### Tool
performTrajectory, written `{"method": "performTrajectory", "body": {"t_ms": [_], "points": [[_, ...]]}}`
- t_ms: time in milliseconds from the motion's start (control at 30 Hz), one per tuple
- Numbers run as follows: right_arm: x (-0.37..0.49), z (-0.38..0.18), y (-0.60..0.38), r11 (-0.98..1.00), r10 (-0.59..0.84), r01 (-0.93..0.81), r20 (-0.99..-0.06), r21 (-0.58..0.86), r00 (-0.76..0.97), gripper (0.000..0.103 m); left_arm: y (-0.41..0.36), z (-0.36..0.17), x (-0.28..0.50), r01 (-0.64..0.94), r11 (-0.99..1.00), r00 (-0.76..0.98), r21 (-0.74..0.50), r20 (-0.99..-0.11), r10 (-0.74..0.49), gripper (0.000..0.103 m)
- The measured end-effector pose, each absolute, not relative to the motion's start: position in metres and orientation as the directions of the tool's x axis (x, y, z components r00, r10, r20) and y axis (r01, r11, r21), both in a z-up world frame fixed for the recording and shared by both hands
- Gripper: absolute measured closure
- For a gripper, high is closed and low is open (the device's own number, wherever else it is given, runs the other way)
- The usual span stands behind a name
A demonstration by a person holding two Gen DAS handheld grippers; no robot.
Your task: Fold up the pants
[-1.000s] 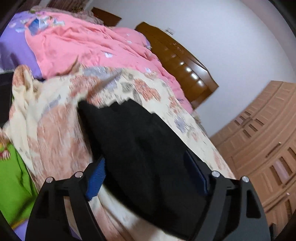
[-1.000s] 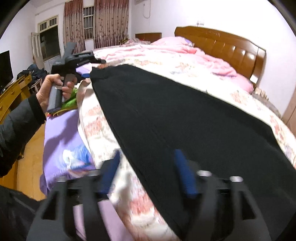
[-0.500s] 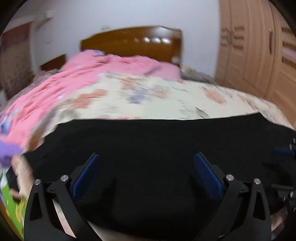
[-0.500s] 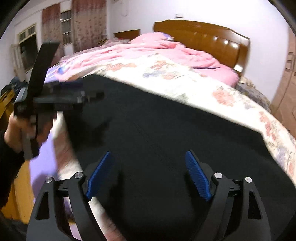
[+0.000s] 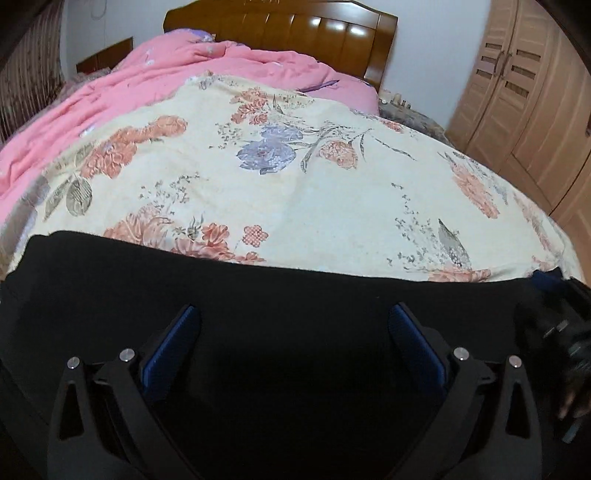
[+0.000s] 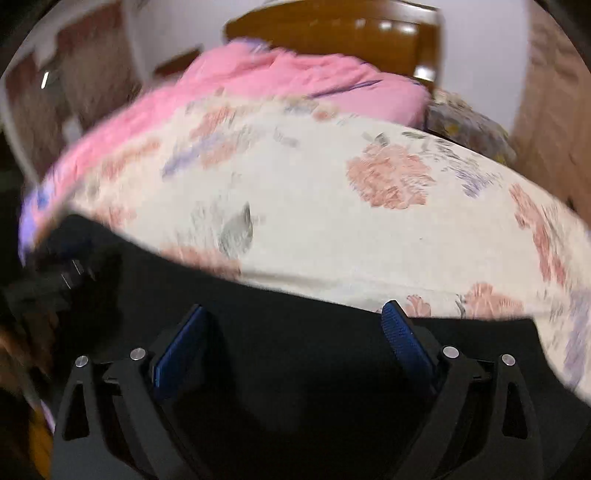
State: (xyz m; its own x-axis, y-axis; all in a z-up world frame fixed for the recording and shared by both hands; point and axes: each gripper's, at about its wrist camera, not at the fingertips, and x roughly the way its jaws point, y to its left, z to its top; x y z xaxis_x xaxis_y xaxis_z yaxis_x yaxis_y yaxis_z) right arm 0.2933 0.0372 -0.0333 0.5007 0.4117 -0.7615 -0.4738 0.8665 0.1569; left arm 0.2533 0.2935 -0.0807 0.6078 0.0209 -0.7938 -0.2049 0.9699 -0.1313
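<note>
The pants (image 5: 288,332) lie spread flat along the near edge of the bed (image 5: 295,192), a black band running across the full width of both wrist views. Their far edge rests on the floral cover (image 5: 314,177); the pink quilt (image 5: 207,70) lies beyond that, against the wooden headboard (image 5: 295,26). A wardrobe (image 5: 524,92) stands to the right of the bed.

Left tongs (image 5: 293,314): jaws wide apart, having just been opening. Both blue pads (image 5: 173,347) hang over the black cloth with nothing pinched between them.

Right tongs (image 6: 293,312): jaws wide apart, likewise just opening. The pads (image 6: 404,339) stand above the pants and do not clamp the cloth. The right pad tip sits at the far edge of the pants, where the black meets the floral cover.

Cross views: the right tongs appear at the right rim of the left wrist view (image 5: 561,317), over the end of the pants. The left tongs appear at the left rim of the right wrist view (image 6: 70,266), over the other end. The right wrist view is blurred, so contact between pads and cloth there is probably absent but not certain.
</note>
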Motion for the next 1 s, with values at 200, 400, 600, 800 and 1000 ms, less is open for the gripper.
{"method": "performTrajectory", "body": {"t_ms": [200,400,600,800,1000], "points": [[0.292,-0.046,0.091,0.849,0.354,-0.526,-0.797,0.053,0.490,0.009,0.291,-0.079,0.250,-0.215,0.968,0.614,-0.129,-0.788,0.031,0.001],[0.303,-0.038,0.066,0.883,0.388,-0.444,-0.768,0.152,0.509,0.006,0.293,-0.079,0.249,-0.217,0.966,0.617,-0.139,-0.786,0.026,0.001],[0.262,-0.014,-0.009,0.917,0.333,-0.388,-0.720,0.097,0.608,0.005,0.291,-0.079,0.250,-0.221,0.966,0.618,-0.135,-0.785,0.032,0.001],[0.210,-0.004,-0.123,0.945,0.256,-0.324,-0.705,0.039,0.662,0.005,0.250,-0.037,0.226,-0.166,0.985,0.708,-0.040,-0.701,0.091,0.021],[0.160,0.002,-0.219,0.980,0.179,-0.189,-0.693,0.062,0.698,0.005,0.094,0.006,0.236,0.286,0.947,0.665,-0.146,-0.681,-0.306,0.011]]}}
